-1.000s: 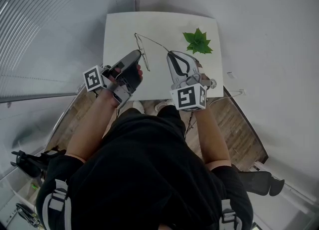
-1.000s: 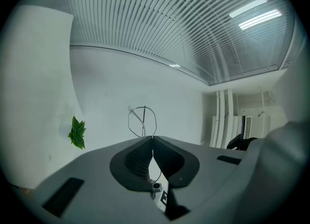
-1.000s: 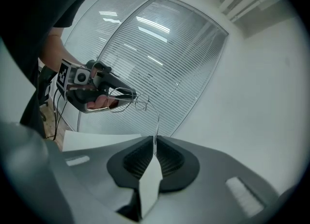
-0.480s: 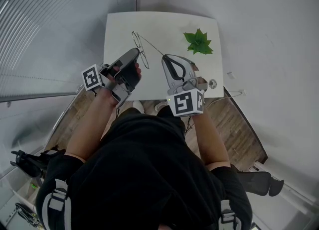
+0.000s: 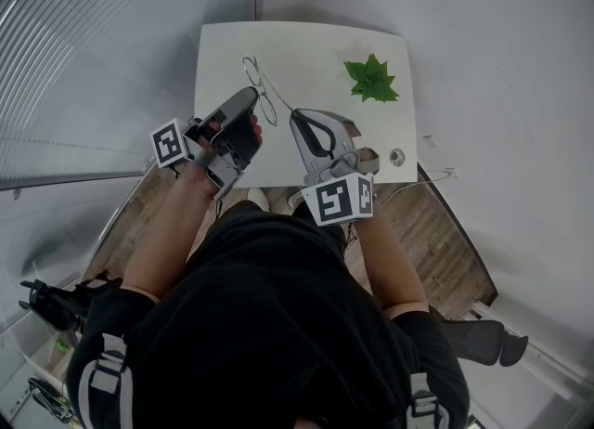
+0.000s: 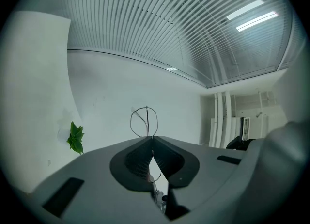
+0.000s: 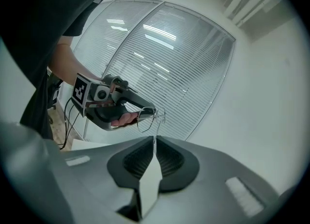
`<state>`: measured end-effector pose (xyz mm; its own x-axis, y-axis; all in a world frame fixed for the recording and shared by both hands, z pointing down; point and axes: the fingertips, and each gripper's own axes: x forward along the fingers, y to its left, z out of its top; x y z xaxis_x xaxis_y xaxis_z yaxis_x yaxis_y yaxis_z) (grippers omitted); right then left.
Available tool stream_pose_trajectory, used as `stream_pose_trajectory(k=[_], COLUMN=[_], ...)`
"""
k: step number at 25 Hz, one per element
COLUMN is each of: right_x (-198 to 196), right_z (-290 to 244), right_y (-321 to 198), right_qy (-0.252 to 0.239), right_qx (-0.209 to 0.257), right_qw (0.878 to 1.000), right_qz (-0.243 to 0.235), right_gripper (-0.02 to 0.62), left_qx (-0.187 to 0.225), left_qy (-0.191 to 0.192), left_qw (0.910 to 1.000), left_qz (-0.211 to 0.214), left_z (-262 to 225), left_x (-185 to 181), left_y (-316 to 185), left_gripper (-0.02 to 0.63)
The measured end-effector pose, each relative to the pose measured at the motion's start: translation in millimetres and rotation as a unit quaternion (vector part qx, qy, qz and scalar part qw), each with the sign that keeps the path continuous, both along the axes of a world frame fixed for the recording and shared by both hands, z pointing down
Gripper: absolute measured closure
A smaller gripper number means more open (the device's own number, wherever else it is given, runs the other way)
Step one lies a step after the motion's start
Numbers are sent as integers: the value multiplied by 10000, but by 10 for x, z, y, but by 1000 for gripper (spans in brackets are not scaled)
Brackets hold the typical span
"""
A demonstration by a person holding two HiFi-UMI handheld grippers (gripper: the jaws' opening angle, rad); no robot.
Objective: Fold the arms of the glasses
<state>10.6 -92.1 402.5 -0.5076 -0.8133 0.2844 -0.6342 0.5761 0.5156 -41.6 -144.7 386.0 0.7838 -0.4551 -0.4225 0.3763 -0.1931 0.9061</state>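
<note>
Thin wire-rimmed glasses (image 5: 259, 88) with two round lenses, held in the air over the left half of the white desk (image 5: 223, 46). The left hand-held gripper (image 5: 249, 96) has its jaws pressed together on the frame; in the left gripper view one lens rim of the glasses (image 6: 147, 121) stands just above the tips of that gripper (image 6: 153, 139). The right hand-held gripper (image 5: 295, 116) pinches the end of one slim arm of the glasses, which runs from the frame to its tips. In the right gripper view the glasses (image 7: 147, 119) sit just beyond its nearly meeting jaws (image 7: 154, 140).

The desk's left edge runs beside a slatted blind (image 5: 93, 46), its far edge meets the wall, and its near edge lies by the person's body. Bare surface separates the glasses from a green plant (image 5: 372, 79) at far right and a small round object (image 5: 397, 155) at near right.
</note>
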Motion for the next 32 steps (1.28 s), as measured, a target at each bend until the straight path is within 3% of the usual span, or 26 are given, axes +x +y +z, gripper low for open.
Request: stream_pose_trajectory(k=[18,24,32], right_x=[-248,-137,5], right_z=[111,21,-237], right_y=[112,131,274], right_qy=[-5,-407,-996], right_qx=[-112,-246,-169], right_qw=[9993,9983,9936], right_qz=[-371,-341,-514], right_gripper=[551,489,490], left_qx=[41,13,3], left_qy=[9,-56,-114], left_qw=[10000,10000,9999], left_qz=[30,5,-15], left_z=[-28,3,36], left_x=[6,25,50], left_y=[6,15,46], left_gripper=[594,594,594])
